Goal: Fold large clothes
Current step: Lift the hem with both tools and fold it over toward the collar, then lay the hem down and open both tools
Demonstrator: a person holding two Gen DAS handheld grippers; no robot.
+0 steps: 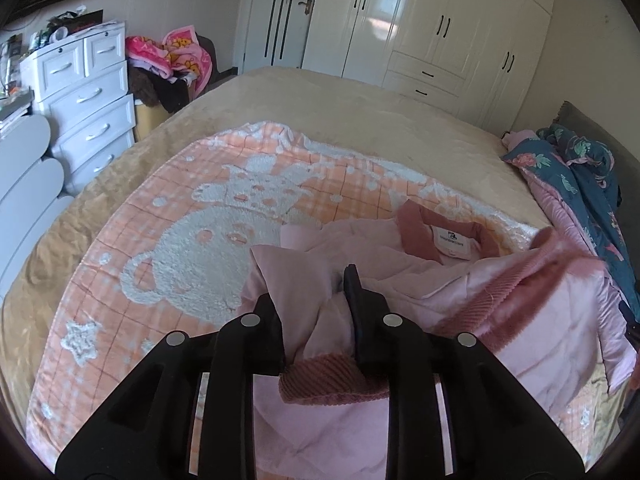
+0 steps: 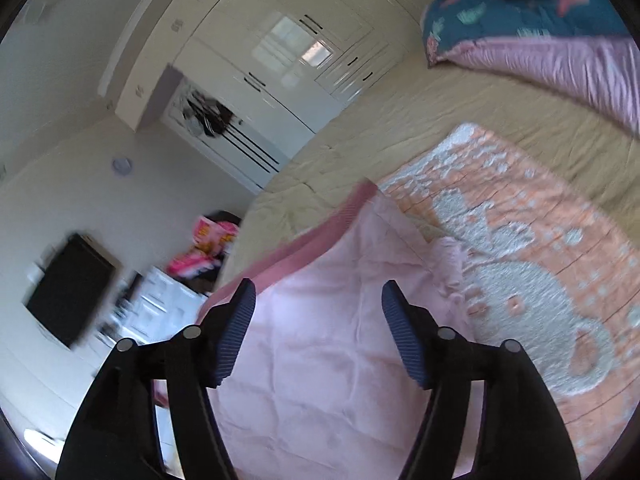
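Left gripper [image 1: 310, 304] pinches a ribbed cuff [image 1: 332, 380] of the pink jacket [image 1: 420, 280], which lies on the orange blanket [image 1: 180, 240]. Right gripper [image 2: 318, 332], spread, hovers over jacket lining. Risk: one-sided hold drags the jacket crooked, bunching the fold.

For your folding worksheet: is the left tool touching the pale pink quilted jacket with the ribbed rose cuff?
Touching. In the left wrist view the left tool pinches a fold of the pale pink quilted jacket between its fingers.

One jacket [image 1: 460, 280], one blanket [image 1: 192, 240], one quilt [image 1: 576, 172] and two grippers [image 1: 310, 292] [image 2: 318, 320] are seen on one bed [image 1: 340, 100].
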